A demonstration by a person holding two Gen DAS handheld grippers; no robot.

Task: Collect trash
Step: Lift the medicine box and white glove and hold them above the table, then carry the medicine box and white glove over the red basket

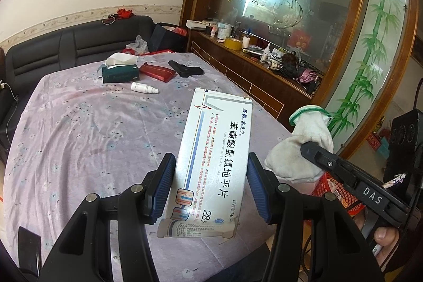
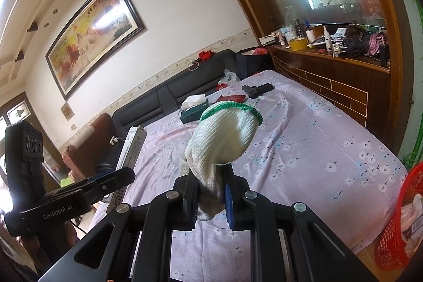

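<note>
left gripper [image 1: 210,186] clamping pill box [image 1: 211,163], right gripper [image 2: 208,196] pinching glove [image 2: 224,139] (probably cotton)

In the lower centre of the frame the left tool [image 1: 211,186] clamps a white medicine box [image 1: 211,163] between its blue pads [image 1: 162,186], the box standing tilted with its long side running up toward the middle. At the lower right the right tool [image 1: 343,176] enters, with a white knitted glove [image 1: 298,147], green at the cuff, at its tip; whether it grips the glove is hidden. Below it a red mesh basket [image 1: 330,189] shows partly. The table [image 1: 87,139], under a lilac flowered cloth, fills the left and centre. Toward the upper centre lie a green tissue box [image 1: 120,72], a red pouch [image 1: 156,70], a black toy pistol [image 1: 185,68] and a small white spray bottle [image 1: 144,88], near one another.
</note>
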